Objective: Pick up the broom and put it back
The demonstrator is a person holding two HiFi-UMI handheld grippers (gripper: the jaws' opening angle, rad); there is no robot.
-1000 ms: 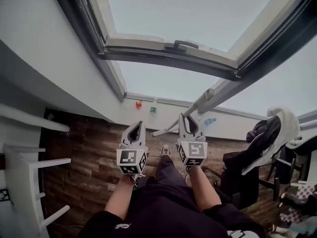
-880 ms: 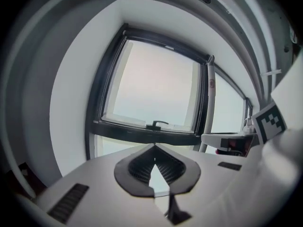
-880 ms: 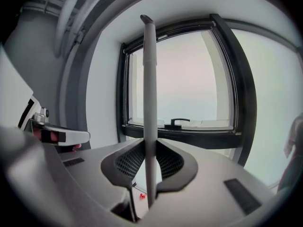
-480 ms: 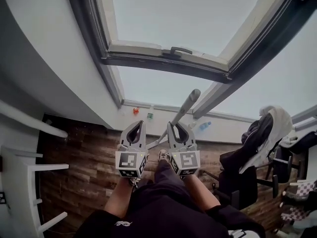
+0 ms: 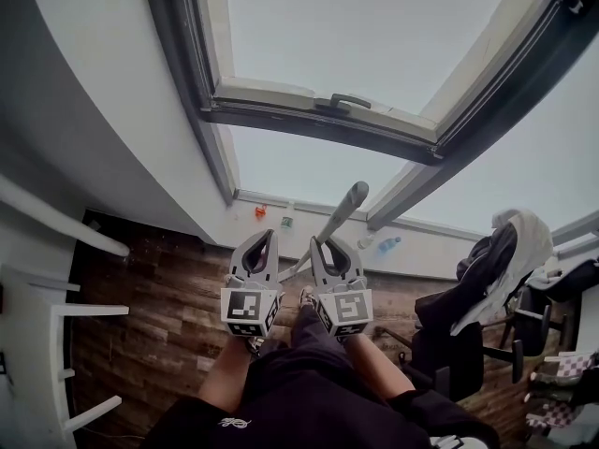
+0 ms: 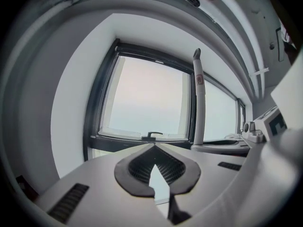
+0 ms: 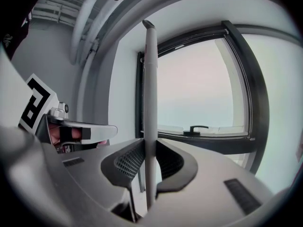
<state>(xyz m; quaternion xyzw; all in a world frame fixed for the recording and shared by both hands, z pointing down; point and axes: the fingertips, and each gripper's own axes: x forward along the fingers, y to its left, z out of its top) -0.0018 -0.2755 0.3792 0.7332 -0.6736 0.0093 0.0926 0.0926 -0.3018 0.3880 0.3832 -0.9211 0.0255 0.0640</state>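
Broom handle (image 7: 150,93) sits clamped between the jaws of your right gripper (image 7: 149,150), rising upright in front of the window (image 7: 203,84). Your left gripper (image 6: 155,148), also pointed at the window, has its jaws closed together on nothing.

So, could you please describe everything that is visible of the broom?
Of the broom only the handle shows: a slim, smooth, pale grey pole, plastic or painted metal by its look, ending in a tapered tip. A small red label sits near that tip. It stands about upright before the window, leaning slightly in the head view. The right gripper is shut on its shaft, clamping both sides. Its brush end cannot be seen.
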